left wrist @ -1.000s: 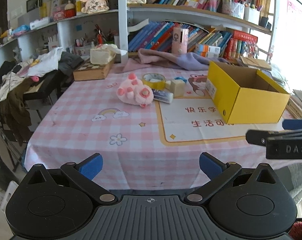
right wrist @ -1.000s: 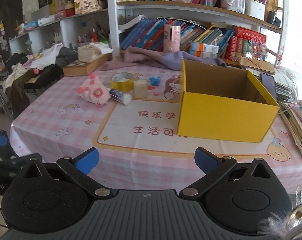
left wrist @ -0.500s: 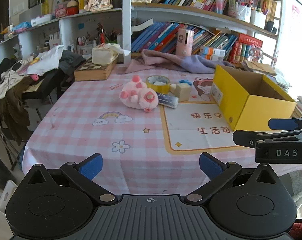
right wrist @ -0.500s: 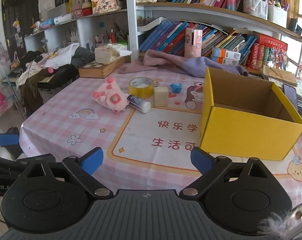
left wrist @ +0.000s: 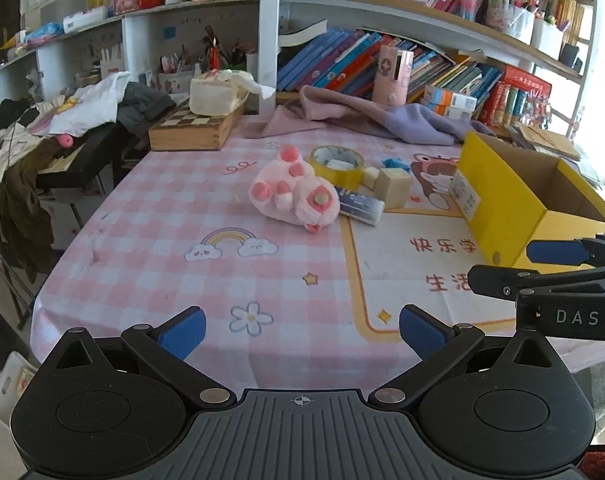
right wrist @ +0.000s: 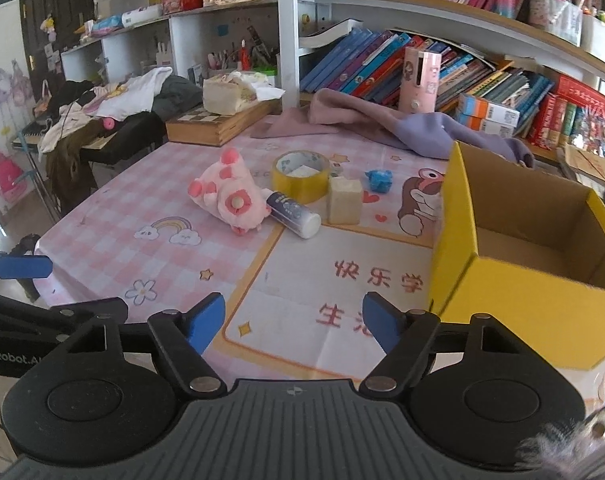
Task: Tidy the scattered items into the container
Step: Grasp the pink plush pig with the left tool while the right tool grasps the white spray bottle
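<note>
Over near table edge (left wrist: pixel 150 344): left gripper (left wrist: pixel 300 330) apart, right gripper (right wrist: pixel 293 318) empty, closing; bare cloth ahead, yellow box (right wrist: pixel 514 280) right.

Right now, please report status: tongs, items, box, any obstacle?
Left tongs open, empty; right tongs open, empty, jaws just narrowing. Plush toy, tape roll on table; yellow box looks empty. No obstacle seen.
</note>
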Available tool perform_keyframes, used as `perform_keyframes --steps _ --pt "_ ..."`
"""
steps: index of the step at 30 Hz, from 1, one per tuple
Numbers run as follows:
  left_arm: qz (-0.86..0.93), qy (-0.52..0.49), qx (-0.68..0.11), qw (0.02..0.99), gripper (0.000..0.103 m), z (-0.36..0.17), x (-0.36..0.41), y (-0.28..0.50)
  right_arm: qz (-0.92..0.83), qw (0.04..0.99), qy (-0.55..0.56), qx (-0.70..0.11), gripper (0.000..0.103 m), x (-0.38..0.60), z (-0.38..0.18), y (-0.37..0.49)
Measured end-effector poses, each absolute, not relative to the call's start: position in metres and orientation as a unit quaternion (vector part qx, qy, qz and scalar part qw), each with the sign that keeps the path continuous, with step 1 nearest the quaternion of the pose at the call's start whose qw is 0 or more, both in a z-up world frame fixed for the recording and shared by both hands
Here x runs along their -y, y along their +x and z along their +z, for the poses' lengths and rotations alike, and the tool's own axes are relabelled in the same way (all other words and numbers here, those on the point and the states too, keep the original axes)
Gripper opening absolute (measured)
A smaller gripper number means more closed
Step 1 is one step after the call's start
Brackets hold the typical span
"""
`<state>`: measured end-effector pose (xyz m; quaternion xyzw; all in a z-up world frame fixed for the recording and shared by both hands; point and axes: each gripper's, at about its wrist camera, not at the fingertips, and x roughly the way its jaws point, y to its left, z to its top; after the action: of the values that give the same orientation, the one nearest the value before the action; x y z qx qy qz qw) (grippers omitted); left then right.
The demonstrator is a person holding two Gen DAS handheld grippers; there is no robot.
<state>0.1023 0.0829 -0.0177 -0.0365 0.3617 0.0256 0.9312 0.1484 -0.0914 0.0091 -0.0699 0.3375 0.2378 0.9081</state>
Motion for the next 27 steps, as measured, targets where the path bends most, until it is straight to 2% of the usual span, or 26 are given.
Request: perform_keyframes --steps 9,14,18,21,27 --pt "0.035 -0.014 -0.369 0.929 0.103 -0.018 -0.084 0.148 0.261 0.896 -0.078 -0.35 0.074 0.073 0.008 0.201" --pt "0.043 -0.002 -0.372 0.927 0.103 -0.021 -0.085 0.174 0.273 0.887 -0.086 -0.361 0.069 0.063 0.005 0.232" --pt "0.048 -0.002 -0.379 0.924 0.103 -0.026 -0.088 0.194 0.285 0.876 -0.095 -0.378 0.059 0.054 -0.001 0.26" --pt "0.049 -0.005 -0.385 0.921 0.103 -0.03 -0.089 0.208 0.297 0.864 -0.106 -0.392 0.055 0.045 -0.007 0.281" --pt "0.051 0.001 -0.392 0.919 0.103 -0.035 -0.088 0.228 0.32 0.844 -0.147 -0.405 0.053 0.018 -0.022 0.319"
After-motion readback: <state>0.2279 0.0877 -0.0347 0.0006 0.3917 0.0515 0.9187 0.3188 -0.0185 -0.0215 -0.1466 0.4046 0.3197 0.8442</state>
